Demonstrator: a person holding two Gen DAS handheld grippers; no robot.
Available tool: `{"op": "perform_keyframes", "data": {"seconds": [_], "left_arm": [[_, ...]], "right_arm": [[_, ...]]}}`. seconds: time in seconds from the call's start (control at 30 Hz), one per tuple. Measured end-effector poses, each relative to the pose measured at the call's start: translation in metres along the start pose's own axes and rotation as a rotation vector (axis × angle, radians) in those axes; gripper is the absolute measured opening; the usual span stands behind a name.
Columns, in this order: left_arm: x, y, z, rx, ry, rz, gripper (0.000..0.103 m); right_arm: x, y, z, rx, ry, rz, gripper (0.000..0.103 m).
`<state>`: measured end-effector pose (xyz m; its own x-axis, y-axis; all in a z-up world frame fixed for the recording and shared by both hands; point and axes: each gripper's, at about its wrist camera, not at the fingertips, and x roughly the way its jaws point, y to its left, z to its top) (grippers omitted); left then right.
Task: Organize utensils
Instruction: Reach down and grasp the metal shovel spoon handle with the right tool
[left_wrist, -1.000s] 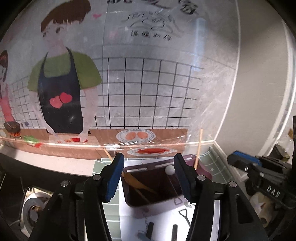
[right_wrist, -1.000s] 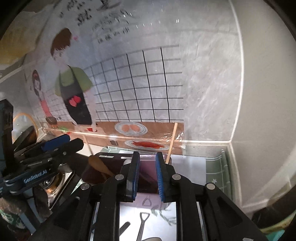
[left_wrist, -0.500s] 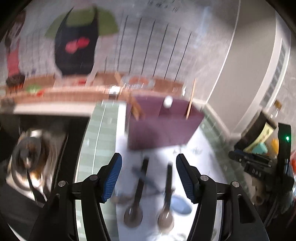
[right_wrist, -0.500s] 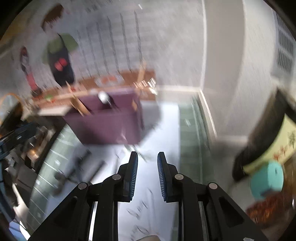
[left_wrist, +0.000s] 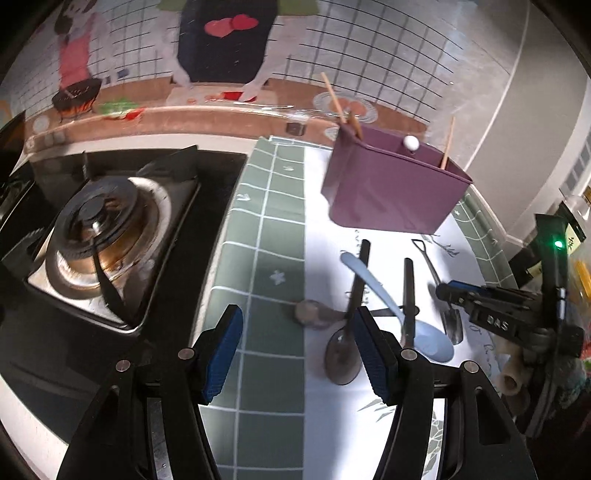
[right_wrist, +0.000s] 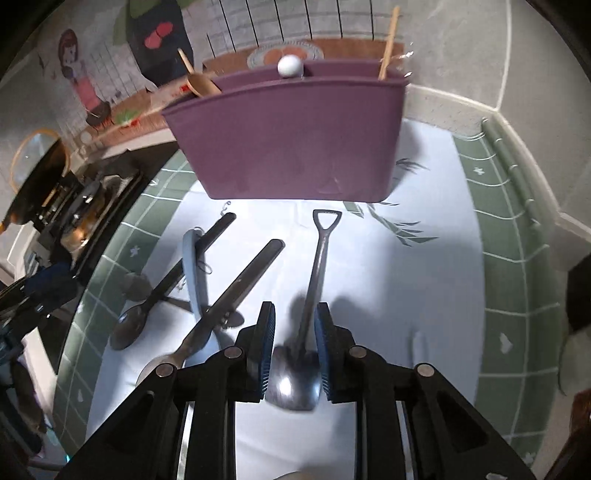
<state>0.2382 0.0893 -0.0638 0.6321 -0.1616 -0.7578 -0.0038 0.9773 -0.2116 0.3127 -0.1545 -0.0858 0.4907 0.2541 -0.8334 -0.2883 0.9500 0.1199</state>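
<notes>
Several utensils lie on a white mat (right_wrist: 424, 258) in front of a purple holder (right_wrist: 291, 140) that has wooden sticks and a white-knobbed piece in it. My right gripper (right_wrist: 294, 347) hangs low over a metal shovel-shaped spoon (right_wrist: 319, 258). Its jaws stand narrowly apart, with the spoon's bowl lying on the mat between and below them, not visibly pinched. My left gripper (left_wrist: 297, 354) is wide open and empty above the green tiled mat, just left of a dark black-handled spoon (left_wrist: 343, 354). A pale blue spoon (left_wrist: 432, 343) and a second black-handled spoon (left_wrist: 408, 291) lie crossed beside it.
A gas stove (left_wrist: 99, 236) sits at the left of the counter. A small brown rounded piece (left_wrist: 308, 314) lies near the dark spoon. The illustrated wall panel (left_wrist: 221, 37) rises close behind the holder. The counter's raised edge (right_wrist: 517, 166) runs along the right.
Both grippers have tipped downward and sunk from facing the wall and holder to hanging over the utensils on the mat. The right one now straddles the shovel-shaped spoon.
</notes>
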Motion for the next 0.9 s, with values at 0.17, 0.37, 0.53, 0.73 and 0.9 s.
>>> {"op": "perform_keyframes", "data": {"seconds": [0.17,0.37,0.53,0.73,0.9], "left_arm": [[0.001,0.008,-0.005,-0.017,0.014,-0.012,0.064],[0.011,0.008,-0.008,-0.013,0.053,-0.026,0.065],[0.017,-0.001,-0.008,0.011,0.071,-0.045,0.065],[0.021,-0.009,-0.006,0.028,0.083,-0.065,0.065],[0.025,-0.016,-0.006,0.045,0.106,-0.079,0.064]], "right_arm": [[0.014,0.003,0.008,0.009,0.016,-0.032,0.020],[0.015,0.003,0.009,-0.004,0.015,-0.047,0.019],[0.015,0.002,0.008,0.002,0.012,-0.046,0.014],[0.014,0.003,0.006,-0.001,0.006,-0.035,0.009],[0.011,-0.001,0.001,0.009,0.002,-0.008,0.006]]}}
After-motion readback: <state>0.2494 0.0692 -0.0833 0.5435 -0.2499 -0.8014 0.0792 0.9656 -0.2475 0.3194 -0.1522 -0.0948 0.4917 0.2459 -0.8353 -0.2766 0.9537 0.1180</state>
